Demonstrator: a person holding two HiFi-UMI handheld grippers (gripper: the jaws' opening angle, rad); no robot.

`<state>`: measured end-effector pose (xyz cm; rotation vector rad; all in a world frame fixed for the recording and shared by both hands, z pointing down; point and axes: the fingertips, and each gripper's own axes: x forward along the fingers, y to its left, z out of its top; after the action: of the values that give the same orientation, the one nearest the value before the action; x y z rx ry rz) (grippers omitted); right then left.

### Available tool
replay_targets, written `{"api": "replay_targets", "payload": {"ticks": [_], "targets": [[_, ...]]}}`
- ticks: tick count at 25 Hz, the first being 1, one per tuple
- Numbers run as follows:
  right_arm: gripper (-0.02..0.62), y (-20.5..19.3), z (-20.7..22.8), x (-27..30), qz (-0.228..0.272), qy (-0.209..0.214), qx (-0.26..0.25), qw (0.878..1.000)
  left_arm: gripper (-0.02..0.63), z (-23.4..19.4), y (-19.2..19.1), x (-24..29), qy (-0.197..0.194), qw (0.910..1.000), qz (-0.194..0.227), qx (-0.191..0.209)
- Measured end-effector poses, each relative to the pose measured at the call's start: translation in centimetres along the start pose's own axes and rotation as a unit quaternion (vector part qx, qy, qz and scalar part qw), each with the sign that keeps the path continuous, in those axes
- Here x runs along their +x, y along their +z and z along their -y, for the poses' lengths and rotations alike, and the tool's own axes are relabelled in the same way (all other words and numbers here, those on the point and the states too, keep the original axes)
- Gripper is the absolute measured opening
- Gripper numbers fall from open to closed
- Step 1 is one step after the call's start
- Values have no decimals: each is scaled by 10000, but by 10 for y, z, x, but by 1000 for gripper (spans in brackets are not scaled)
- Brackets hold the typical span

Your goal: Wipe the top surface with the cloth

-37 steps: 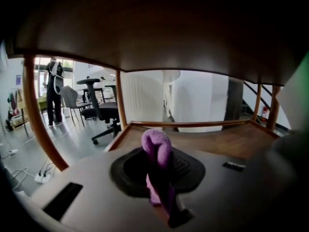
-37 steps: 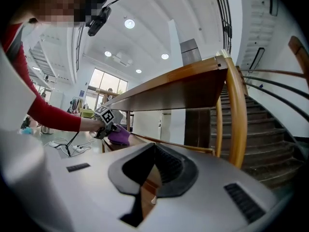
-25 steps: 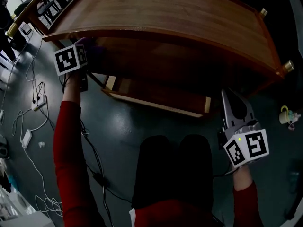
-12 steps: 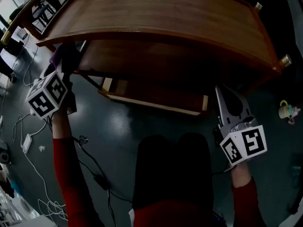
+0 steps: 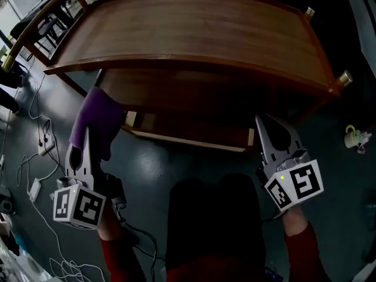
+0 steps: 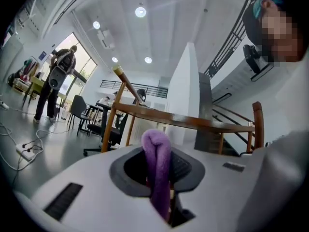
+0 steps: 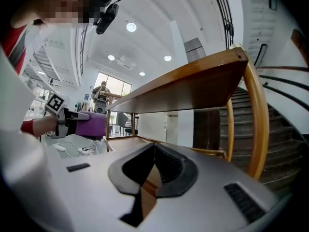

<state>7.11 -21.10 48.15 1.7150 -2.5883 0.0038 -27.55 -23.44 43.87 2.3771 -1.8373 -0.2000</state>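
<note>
Wooden top [image 5: 194, 34] edge ahead, left gripper [image 5: 81, 157] fingers pinching purple cloth [image 5: 97, 119] below it, right gripper [image 5: 270, 128] fingers together

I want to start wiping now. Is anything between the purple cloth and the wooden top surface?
Nothing loose is visible. The purple cloth, clamped in the left tool, hangs lower than the top surface, off its front-left corner; only the top's front edge has to be cleared. The surface looks bare.

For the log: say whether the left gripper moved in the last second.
Yes. The left gripper, shut on the purple cloth, has drawn back from the table's front edge toward the person.
</note>
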Motion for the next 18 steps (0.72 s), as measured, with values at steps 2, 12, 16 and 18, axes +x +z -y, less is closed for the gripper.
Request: {"api": "replay_targets", "payload": {"ticks": [2,12,16,18], "targets": [[12,-1,0,0,7,11,-2,10000,63,17,-17,-2,-133,9998,-174,-1],[12,1,1,-5,-5,240,202,9995,63,76,-33,6,-595,9972,-408,-178],[12,32,-5,-22,-180,368,395,9984,63,105,-19,-2,-618,9948,-766,-255],[12,50,-16,-36,-266,430,627,9968,63,121,-11,-13,-664,9921,-988,-386]]}}
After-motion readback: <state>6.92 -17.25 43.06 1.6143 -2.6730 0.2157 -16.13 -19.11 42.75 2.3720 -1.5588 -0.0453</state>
